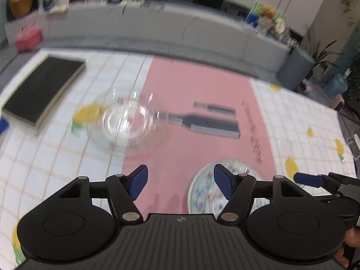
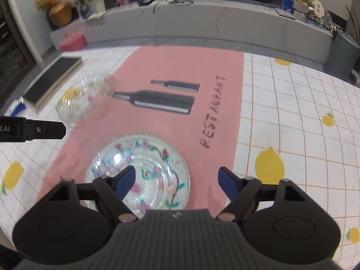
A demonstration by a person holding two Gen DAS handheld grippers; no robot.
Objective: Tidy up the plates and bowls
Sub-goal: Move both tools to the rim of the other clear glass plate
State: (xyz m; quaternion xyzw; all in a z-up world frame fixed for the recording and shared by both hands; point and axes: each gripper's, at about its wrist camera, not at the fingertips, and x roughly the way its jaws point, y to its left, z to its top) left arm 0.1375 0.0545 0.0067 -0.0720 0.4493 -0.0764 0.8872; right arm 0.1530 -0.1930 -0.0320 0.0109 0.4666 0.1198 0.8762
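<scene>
a clear glass bowl with small flower prints sits on the desk, straddling the left edge of the pink mat; in the left wrist view the bowl is blurred and seems to rest on a clear ribbed plate, though i cannot tell for sure. nearer, a flowered glass plate lies flat on the same mat, well apart from the bowl. the right tool hangs just above the plate's near rim, its blue pads spread wide with nothing between them. the left tool is released too, jaws wide and empty over the mat, with the plate under its right finger. a printed bottle and the word restaurant mark the mat. a dark pad lies on the far left of the desk, whose white checked cloth carries yellow lemons. a grey bin stands beyond the desk's right end.
</scene>
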